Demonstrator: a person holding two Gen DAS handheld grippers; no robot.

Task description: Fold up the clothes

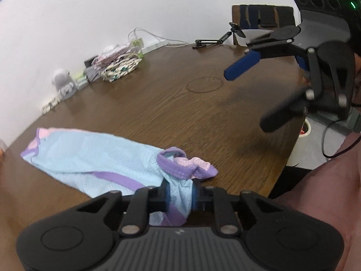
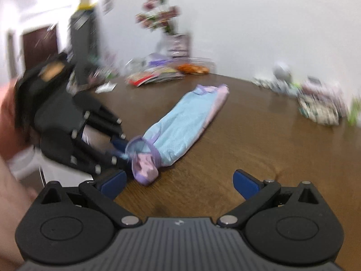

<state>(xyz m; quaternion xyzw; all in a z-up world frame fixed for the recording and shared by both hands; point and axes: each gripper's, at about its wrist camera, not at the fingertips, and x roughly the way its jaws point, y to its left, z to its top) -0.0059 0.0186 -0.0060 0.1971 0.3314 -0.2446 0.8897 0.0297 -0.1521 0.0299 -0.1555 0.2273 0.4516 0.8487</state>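
While left gripper (image 1: 180, 194) jaws pinch garment (image 1: 94, 160) end at lower centre, right gripper (image 2: 178, 184) jaws spread, empty, above tabletop (image 2: 248, 140); garment stretches up-frame.

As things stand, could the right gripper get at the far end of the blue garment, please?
Probably yes: the right gripper is open and empty, and only bare table lies between it and the blue garment, whose near end the left gripper pinches.

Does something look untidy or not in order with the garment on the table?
Yes. The light blue garment lies flat except its near end, bunched and twisted where the left gripper pinches it, purple trim curled over.
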